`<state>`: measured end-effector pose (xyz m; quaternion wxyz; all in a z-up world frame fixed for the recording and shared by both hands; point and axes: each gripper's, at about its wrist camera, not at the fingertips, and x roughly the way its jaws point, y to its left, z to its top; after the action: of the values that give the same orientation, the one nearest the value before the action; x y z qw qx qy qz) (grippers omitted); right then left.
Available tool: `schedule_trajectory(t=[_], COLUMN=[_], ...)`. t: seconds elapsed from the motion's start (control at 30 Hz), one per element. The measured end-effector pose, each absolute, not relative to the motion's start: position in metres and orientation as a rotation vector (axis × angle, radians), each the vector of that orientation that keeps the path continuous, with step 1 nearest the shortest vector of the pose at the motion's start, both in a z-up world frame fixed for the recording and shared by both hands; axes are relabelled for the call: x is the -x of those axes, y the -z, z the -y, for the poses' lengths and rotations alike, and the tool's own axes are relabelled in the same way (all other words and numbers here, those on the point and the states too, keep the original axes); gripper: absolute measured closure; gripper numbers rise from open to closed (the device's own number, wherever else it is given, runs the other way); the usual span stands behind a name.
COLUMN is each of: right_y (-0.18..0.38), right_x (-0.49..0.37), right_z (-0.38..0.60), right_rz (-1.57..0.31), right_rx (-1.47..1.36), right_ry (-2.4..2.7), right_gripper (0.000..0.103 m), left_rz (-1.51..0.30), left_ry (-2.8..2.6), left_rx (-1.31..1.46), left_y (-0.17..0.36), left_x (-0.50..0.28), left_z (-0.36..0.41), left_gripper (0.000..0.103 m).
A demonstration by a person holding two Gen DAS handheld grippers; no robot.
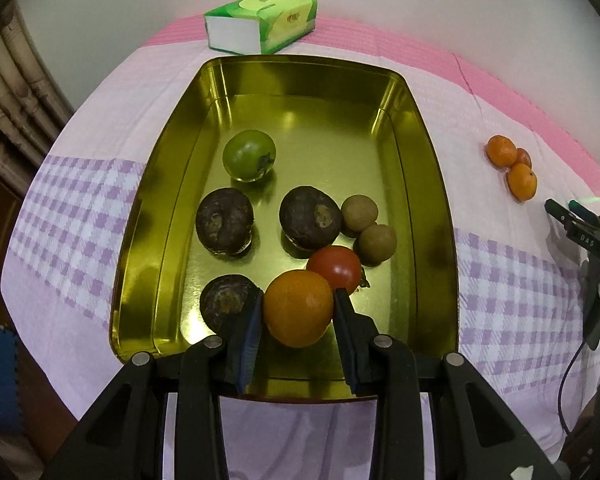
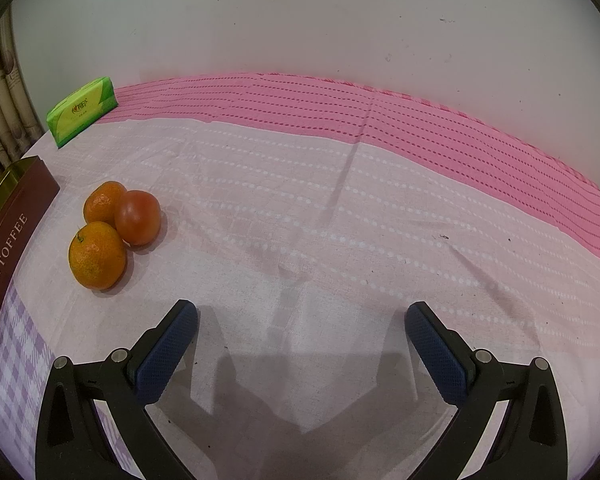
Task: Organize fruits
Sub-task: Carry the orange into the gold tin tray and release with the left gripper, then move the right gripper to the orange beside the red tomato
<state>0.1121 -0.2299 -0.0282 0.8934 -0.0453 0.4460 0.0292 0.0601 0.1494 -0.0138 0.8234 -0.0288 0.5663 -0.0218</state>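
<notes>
My left gripper (image 1: 298, 300) is shut on an orange mandarin (image 1: 298, 308) and holds it over the near end of the gold tin tray (image 1: 432, 184). In the tray lie a green fruit (image 1: 249, 154), three dark brown fruits (image 1: 225, 221), two small tan fruits (image 1: 359, 210) and a red tomato (image 1: 336, 266). Two mandarins (image 2: 97, 255) and a red tomato (image 2: 137, 217) lie together on the cloth, left of my right gripper (image 2: 302, 316), which is open and empty above the cloth. The same group (image 1: 512, 166) shows right of the tray.
A green tissue pack (image 1: 262, 20) stands behind the tray at the wall; it also shows in the right wrist view (image 2: 82, 110). The tin's brown side (image 2: 12, 248) is at the left. A pink and lilac checked cloth (image 2: 340, 220) covers the table. My right gripper's body (image 1: 588, 232) is at the right edge.
</notes>
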Motion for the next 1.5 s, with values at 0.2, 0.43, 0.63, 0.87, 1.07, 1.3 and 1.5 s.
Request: schedule_trajectory(t=[0.2, 0.43, 0.63, 0.87, 1.07, 1.3, 1.5], right_y=[0.028, 0.029, 0.029, 0.029, 0.029, 0.030, 0.030], right_x=[-0.113, -0.113, -0.112, -0.109, -0.107, -0.098, -0.090], right_z=[0.230, 0.230, 0.230, 0.229, 0.227, 0.221, 0.203], right_rz=[-0.925, -0.928, -0.950, -0.970, -0.960, -0.962, -0.973], right_rx=[0.093, 0.084, 0.071, 0.052, 0.044, 0.044, 0.069], right_ry=[-0.060, -0.050, -0.028, 0.011, 0.033, 0.032, -0.009], right_gripper=[0.000, 0.000, 0.000, 0.000, 0.000, 0.000, 0.000], left_rz=[-1.204, -1.203, -1.199, -1.162, -1.129, -1.076, -1.069], left_ry=[0.047, 0.046, 0.044, 0.045, 0.040, 0.036, 0.007], left_rx=[0.046, 0.046, 0.051, 0.076, 0.092, 0.099, 0.099], left_y=[0.017, 0.018, 0.019, 0.010, 0.000, -0.011, -0.013], left_x=[-0.062, -0.062, -0.062, -0.060, -0.055, -0.051, -0.050], left_z=[-0.145, -0.144, -0.144, -0.151, -0.156, -0.164, -0.169], left_gripper=[0.072, 0.071, 0.070, 0.063, 0.053, 0.042, 0.040])
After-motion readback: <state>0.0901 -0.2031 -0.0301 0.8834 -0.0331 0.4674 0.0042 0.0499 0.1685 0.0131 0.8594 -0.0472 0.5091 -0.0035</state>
